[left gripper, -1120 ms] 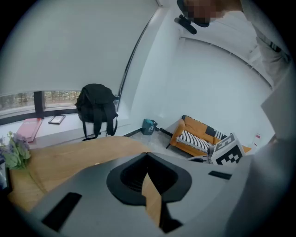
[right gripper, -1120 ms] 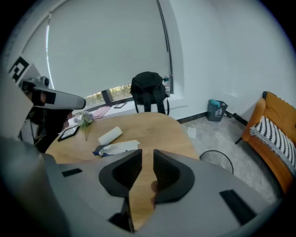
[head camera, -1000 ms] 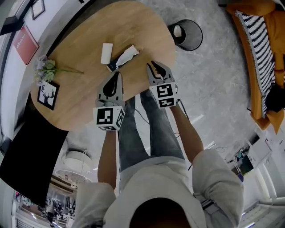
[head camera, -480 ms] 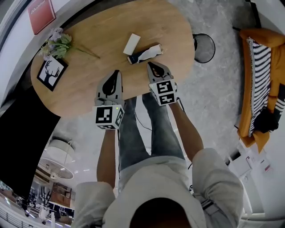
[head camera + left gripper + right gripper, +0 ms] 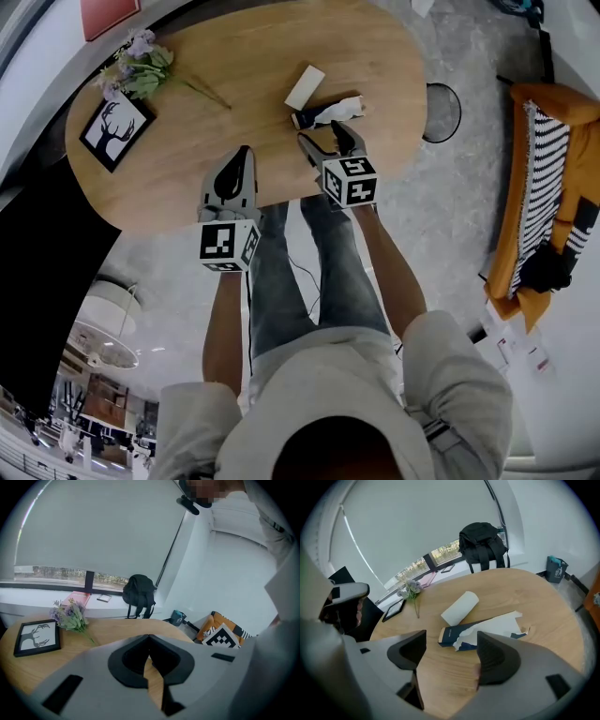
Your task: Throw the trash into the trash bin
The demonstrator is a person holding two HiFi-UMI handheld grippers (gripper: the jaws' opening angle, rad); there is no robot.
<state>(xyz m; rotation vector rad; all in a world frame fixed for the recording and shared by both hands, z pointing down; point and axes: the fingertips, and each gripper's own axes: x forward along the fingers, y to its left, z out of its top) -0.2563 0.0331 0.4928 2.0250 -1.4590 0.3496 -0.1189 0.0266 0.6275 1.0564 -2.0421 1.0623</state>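
I'm aiming my right tongs point(image 5: 322, 139), just opened and empty, to straddle the torn box point(image 5: 323, 113) squarely; left tongs point(image 5: 245, 153) hanging closed.

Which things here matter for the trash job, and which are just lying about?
For the job:
torn box
white roll beside it, probably trash too
bin

Lying about:
flowers
deer picture
backpack
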